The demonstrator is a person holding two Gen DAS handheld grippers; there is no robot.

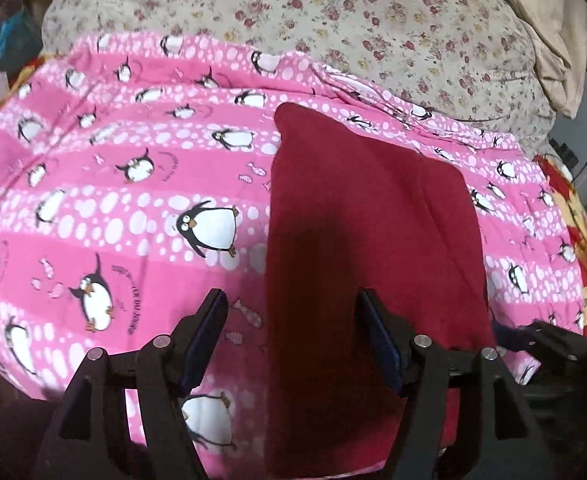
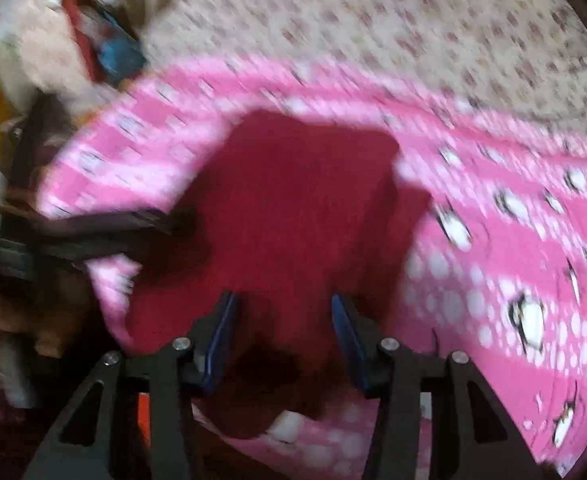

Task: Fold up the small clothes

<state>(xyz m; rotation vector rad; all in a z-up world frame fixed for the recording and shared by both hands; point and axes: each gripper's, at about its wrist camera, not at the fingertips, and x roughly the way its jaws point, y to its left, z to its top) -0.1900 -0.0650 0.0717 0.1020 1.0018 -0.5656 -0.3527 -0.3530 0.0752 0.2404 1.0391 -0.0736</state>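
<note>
Dark red garment (image 1: 373, 240) lies flat, folded into a long strip, on the pink penguin-print sheet (image 1: 113, 200). Left gripper (image 1: 293, 300) — jaws apart, nothing clamped, poised over the strip's left edge. Right gripper (image 2: 283, 304) — released too, both pads clear above the red cloth; view blurred.
</note>
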